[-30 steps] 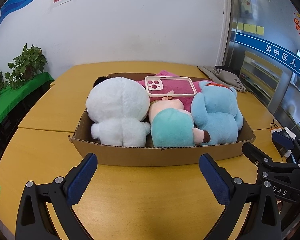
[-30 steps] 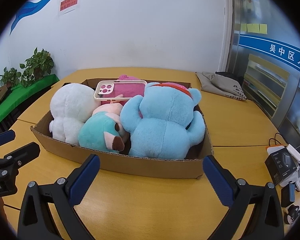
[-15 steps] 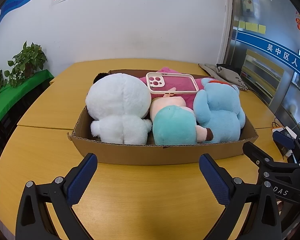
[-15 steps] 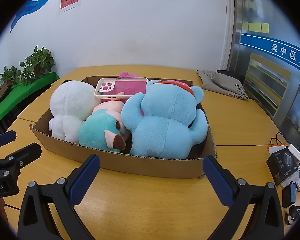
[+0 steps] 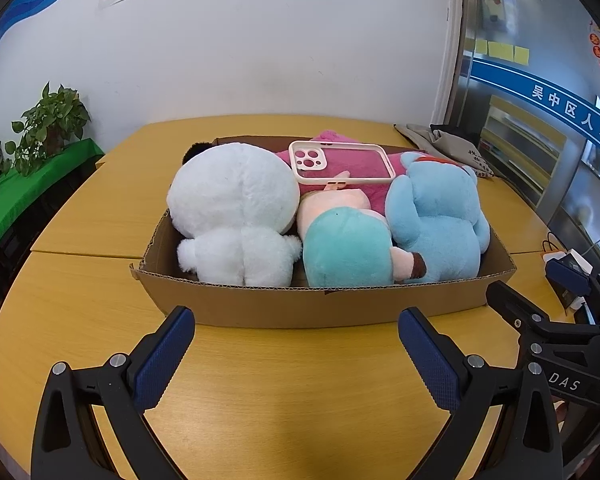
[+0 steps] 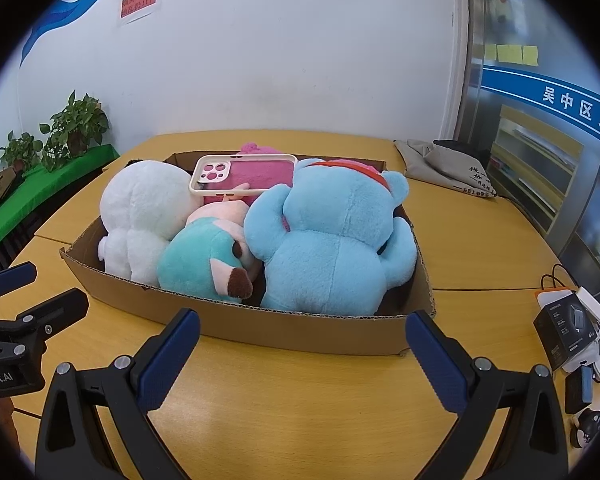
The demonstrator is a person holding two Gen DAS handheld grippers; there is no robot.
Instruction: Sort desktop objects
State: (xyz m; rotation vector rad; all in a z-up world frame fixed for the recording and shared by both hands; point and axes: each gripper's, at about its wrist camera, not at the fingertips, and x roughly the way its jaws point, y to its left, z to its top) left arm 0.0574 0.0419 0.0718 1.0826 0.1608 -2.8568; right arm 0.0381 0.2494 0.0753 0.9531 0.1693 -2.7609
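One cardboard box (image 5: 320,304) holds four plush toys and one pink-backed, cream-rimmed phone case (image 5: 342,162); both grippers' fingers (image 5: 162,354) (image 6: 438,360) spread wide, empty.

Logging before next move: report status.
Left gripper and right gripper open, empty. Phone case atop plush toys in cardboard box. Nothing blocking.

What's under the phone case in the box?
The phone case lies on a pink plush, its near edge over the teal-and-pink plush. The box floor beneath is covered.

bright, even light | sharp | fisheye warp + dark corners (both views)
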